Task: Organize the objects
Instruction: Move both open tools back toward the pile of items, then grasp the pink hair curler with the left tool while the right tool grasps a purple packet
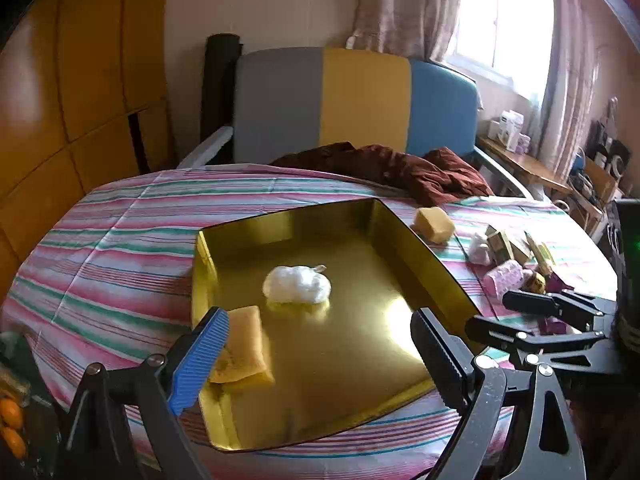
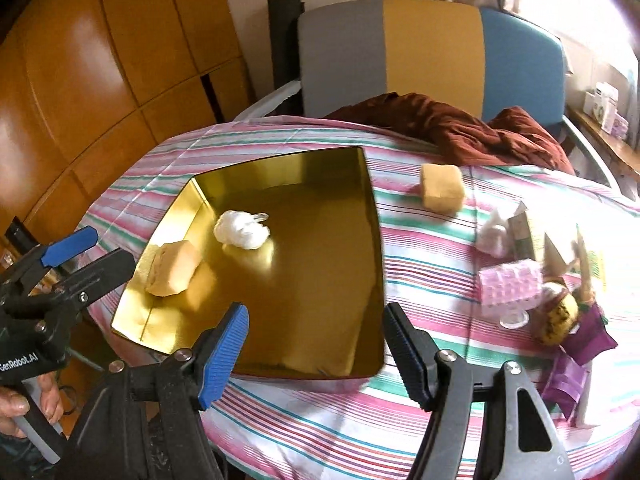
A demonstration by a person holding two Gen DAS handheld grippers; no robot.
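Both the left claw [image 1: 320,344] and the right claw [image 2: 316,344] gape wide and empty above the gold tray [image 2: 360,184], which holds a sponge [image 2: 174,268] and a white wad [image 2: 240,230]. A second sponge [image 2: 442,188] sits on the tabletop [image 2: 420,272] beside the tray. The pile [image 2: 532,276] at the right edge is blurred and partly cut off.

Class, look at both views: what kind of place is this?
Probably a lived-in home room: a table with a striped cloth, a three-coloured chair behind it, and a curtained window.

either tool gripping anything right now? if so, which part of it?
Nothing is held. The left tool and right tool both stand open and empty above the gold tray; the two items in it lie untouched.
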